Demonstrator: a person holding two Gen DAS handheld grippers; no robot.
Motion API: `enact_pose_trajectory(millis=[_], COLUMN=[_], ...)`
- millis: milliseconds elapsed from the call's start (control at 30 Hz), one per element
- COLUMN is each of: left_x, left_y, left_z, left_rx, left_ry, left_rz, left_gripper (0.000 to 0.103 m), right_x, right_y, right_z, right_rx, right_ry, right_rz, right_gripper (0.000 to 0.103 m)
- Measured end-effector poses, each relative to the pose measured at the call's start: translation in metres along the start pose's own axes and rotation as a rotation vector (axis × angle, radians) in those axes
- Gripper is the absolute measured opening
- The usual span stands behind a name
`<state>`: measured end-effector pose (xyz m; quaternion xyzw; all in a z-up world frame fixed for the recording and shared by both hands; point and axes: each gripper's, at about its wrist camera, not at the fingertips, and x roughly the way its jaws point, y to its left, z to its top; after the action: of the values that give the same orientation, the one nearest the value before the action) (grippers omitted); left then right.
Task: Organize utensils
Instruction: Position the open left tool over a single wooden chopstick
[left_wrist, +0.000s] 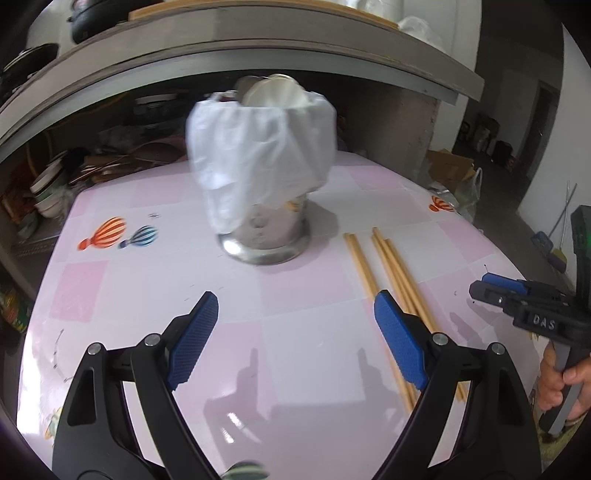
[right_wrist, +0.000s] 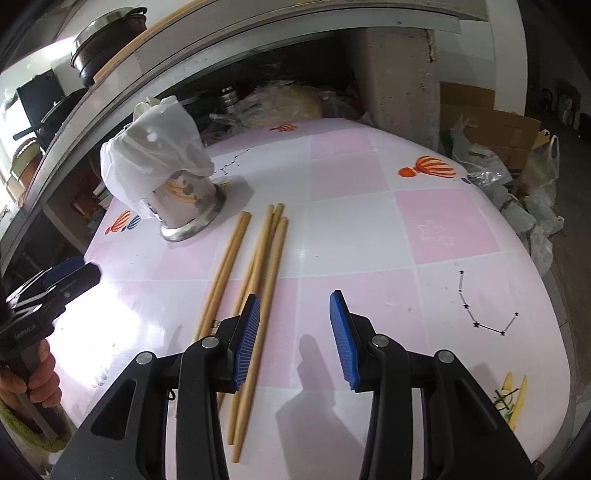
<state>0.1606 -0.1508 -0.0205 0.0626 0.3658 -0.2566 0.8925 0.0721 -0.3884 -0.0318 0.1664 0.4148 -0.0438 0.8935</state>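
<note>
- Left wrist view: left gripper (left_wrist: 295, 325), jaws spread wide, nothing between them; its right finger overlaps the chopsticks (left_wrist: 393, 266), hiding their near ends.
- Right gripper (right_wrist: 293, 336): jaws partly apart, empty, above the table (right_wrist: 443, 229); left finger covers part of the chopsticks, 4 lying loose.
- Metal holder (left_wrist: 266, 240): upright, left of the chopsticks; white plastic bag (left_wrist: 258, 155) drapes it, contents blurred.

Home kitchen — pots (right_wrist: 107, 44) on shelf, bowls (left_wrist: 46, 192) beneath
</note>
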Motion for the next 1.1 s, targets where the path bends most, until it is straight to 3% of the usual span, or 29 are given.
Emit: enact_pose_trajectory(millis=[200,300,567,767,1100], left_x=[0.032,0.046,0.082,0.107,0.133], left_y=[-0.029,-0.040,-0.055,-0.060,-0.061], left_z=[0.013,0.018,0.028,0.033,0.034], left_rx=[0.061,0.079,0.095,0.119,0.123], left_ry=[0.030,0.047,0.117,0.158,0.206], left_rz=[-0.006,-0.011,-0.048,-0.030,-0.023], left_gripper=[0.082,0.076,0.050,0.032,0.024], right_x=[-0.001,-0.003,-0.002,0.002,0.006], right_y=[-0.013,-0.019,-0.028,-0.030,-0.031], right_z=[-0.002,-0.002,-0.001,0.000,0.000], right_rx=[0.023,0.031,0.045,0.043,0.047], right_ry=[0.000,-0.005,-0.006,0.001,0.010], right_rz=[0.003,0.011,0.034,0.049,0.056], right_gripper=[0.039,0.039,0.039,0.039,0.039])
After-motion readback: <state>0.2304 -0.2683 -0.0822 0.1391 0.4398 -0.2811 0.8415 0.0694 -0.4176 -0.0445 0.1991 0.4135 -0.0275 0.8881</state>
